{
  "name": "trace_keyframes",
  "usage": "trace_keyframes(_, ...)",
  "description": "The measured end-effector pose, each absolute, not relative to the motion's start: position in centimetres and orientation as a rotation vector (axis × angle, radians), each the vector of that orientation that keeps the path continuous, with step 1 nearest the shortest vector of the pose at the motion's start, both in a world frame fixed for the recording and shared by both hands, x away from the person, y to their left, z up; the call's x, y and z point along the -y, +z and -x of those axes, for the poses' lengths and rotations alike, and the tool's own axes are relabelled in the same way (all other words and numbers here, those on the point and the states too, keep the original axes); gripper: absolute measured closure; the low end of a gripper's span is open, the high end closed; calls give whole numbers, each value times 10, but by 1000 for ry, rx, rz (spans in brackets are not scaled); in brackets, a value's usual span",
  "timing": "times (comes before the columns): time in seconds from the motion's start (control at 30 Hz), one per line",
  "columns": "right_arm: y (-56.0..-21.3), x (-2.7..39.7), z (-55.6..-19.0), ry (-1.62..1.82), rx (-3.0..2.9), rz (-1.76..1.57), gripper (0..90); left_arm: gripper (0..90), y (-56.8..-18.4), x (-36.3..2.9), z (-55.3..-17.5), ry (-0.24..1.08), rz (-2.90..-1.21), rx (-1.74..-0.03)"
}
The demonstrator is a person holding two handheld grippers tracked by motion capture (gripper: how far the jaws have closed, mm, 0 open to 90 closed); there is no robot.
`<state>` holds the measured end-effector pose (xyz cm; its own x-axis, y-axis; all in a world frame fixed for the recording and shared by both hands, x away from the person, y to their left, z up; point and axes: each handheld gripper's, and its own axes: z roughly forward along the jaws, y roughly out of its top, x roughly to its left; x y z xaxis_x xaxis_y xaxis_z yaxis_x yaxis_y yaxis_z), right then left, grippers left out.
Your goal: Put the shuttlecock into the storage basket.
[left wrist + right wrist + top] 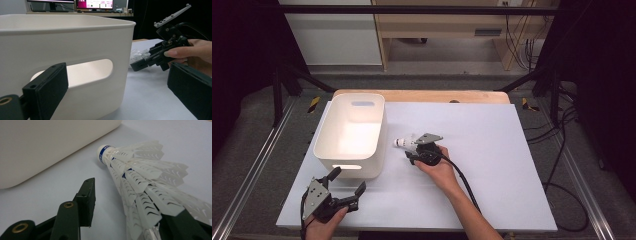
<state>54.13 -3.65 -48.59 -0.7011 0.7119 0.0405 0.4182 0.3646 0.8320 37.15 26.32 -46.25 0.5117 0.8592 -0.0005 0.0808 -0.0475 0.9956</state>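
Note:
A white feather shuttlecock (403,143) with a blue band at its cork lies on the white tabletop (492,165), cork pointing left toward a white plastic bin (323,134). My right gripper (412,150) is open around its feather skirt. In the right gripper view the shuttlecock (140,170) rests against the right jaw, and a gap separates it from the left jaw. My left gripper (347,180) stands open near the table's front left, just in front of the bin's handle slot, with nothing between its jaws. The left gripper view shows the bin wall (75,37) close up and the shuttlecock (138,55) beyond.
The bin (37,145) looks empty inside and stands just left of the shuttlecock. Wooden table edge (422,95) runs behind the white sheet. Metal frame rails and cables flank the table on both sides.

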Motion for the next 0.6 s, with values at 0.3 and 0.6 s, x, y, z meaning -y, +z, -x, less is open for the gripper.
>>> trace_keyframes(0.3,-486,38,-543,1242,-2280,-1008,655,33,-462,-263,-371,775,-1499,-852)
trace_keyframes(0.6,-485,42,-544,1251,-2270,-1033,826,34,-462,-264,-371,776,-1497,-853)
